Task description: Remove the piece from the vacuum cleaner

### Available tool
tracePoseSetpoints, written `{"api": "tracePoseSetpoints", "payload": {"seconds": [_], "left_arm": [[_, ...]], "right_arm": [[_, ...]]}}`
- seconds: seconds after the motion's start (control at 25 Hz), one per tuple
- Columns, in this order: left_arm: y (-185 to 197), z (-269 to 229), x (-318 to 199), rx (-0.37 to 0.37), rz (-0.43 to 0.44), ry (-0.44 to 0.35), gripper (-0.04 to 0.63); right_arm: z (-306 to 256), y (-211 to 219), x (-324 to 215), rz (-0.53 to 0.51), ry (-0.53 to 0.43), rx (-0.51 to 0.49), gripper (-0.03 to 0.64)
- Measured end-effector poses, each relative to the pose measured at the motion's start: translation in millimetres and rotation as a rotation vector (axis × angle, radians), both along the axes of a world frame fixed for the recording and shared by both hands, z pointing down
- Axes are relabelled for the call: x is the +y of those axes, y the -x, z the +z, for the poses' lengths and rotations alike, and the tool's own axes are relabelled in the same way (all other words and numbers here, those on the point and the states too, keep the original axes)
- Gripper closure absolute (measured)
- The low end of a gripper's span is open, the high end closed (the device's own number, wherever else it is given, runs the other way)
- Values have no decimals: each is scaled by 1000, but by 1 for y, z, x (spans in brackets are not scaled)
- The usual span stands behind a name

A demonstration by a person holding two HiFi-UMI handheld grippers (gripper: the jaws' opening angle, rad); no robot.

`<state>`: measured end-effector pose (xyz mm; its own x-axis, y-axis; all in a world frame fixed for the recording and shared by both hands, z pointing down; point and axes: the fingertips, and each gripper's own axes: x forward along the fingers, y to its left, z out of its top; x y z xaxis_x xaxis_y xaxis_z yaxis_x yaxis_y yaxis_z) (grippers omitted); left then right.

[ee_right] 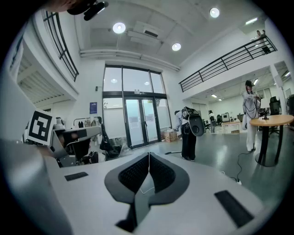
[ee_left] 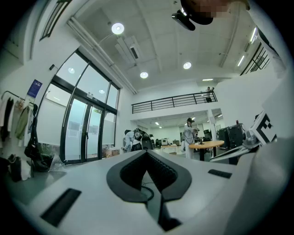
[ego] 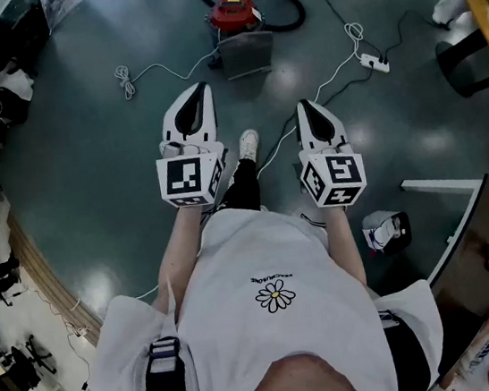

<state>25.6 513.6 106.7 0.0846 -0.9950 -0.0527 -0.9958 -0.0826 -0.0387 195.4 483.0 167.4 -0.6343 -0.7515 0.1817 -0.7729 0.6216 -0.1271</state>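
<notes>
With left gripper (ego: pixel 204 87) and right gripper (ego: pixel 303 105) both pinched shut on nothing and the red vacuum cleaner (ego: pixel 232 11) well off on the floor (ego: pixel 112 154) ahead, gotta walk right up, crouch, then open up before reaching in.

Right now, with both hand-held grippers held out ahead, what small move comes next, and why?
Probably step toward the red vacuum cleaner. It stands on the floor well ahead of both tips, and the left hand-held gripper and right hand-held gripper are shut and empty, so nothing is within reach yet.
</notes>
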Motion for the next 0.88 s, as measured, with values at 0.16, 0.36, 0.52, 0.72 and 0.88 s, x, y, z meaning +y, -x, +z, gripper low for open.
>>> {"api": "tracePoseSetpoints", "payload": {"seconds": [0.16, 0.36, 0.52, 0.72, 0.88], "left_arm": [[25, 0, -51, 28, 8, -17, 595], [59, 5, -133, 52, 22, 10, 595], [86, 11, -197, 62, 27, 33, 595], [119, 25, -251, 98, 21, 67, 595], [141, 36, -279, 106, 10, 93, 595]], "right_arm": [[4, 20, -53, 19, 18, 23, 604], [-4, 44, -129, 62, 1, 62, 604], [-8, 61, -194, 93, -7, 108, 604], [5, 88, -245, 91, -2, 195, 604], [23, 104, -264, 101, 17, 227, 604]]}}
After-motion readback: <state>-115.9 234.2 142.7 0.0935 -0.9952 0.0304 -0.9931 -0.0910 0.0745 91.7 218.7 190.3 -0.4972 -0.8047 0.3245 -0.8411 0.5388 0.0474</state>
